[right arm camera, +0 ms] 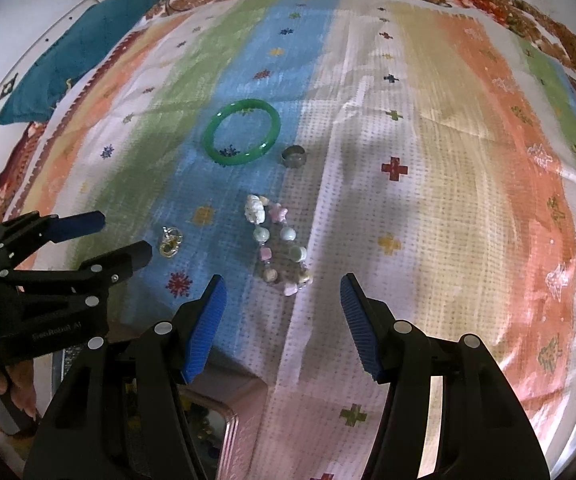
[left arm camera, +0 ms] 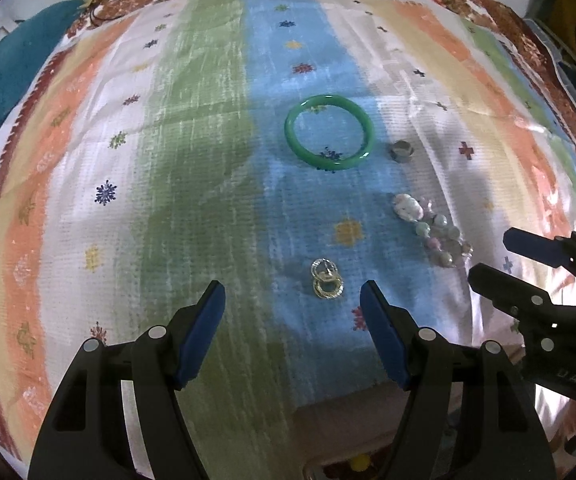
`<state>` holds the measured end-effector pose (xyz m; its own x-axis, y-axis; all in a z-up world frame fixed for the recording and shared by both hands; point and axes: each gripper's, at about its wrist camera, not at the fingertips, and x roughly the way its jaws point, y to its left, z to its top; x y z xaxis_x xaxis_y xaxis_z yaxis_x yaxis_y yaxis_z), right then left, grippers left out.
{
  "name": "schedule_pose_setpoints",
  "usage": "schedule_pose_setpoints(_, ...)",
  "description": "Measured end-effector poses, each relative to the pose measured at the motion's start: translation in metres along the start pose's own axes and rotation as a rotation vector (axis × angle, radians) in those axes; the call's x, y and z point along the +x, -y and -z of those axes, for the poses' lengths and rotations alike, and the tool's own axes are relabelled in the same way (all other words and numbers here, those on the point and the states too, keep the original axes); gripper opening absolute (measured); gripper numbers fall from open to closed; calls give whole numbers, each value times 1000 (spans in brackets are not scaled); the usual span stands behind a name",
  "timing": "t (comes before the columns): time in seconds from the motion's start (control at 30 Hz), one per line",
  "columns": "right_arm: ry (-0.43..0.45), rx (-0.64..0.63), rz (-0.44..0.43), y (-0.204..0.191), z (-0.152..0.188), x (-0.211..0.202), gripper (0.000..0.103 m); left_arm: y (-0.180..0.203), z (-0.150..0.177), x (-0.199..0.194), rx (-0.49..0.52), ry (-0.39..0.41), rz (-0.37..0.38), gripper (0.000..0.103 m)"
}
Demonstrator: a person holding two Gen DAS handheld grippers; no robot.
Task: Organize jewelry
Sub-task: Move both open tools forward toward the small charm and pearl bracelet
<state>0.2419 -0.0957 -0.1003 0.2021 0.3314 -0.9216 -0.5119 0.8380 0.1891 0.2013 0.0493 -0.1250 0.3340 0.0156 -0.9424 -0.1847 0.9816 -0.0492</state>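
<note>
Both claws hang wide and empty: the left claw just behind the gold earrings, the right claw just behind the bead bracelet.

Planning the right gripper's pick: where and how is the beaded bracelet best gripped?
Probably across the doubled bead strands mid-length of the beaded bracelet, coming from above. It lies flat and elongated on the cloth, narrow enough there for the open right gripper.
</note>
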Motion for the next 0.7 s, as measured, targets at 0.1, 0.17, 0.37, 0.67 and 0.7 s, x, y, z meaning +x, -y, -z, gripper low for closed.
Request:
schedule_pose_setpoints(0.1,-1,-1,1,1,-2,2,59,-4,-3,4,-9,-5,2,70)
schedule_pose_setpoints(0.17,-2,-5,3,1,-4,5,59,-4,-5,7,-14,-9,9,70)
schedule_pose_setpoints(0.37,-19,-23,16,1,-7,15,59,0,-9,15,2,-27,11,70)
schedule_pose_setpoints(0.67,-34,-31,25,3,-9,29,59,5,-16,28,38,-61,14,58)
schedule_pose_setpoints(0.7,-35,-32,25,3,-10,30,59,5,-16,30,41,-68,14,53)
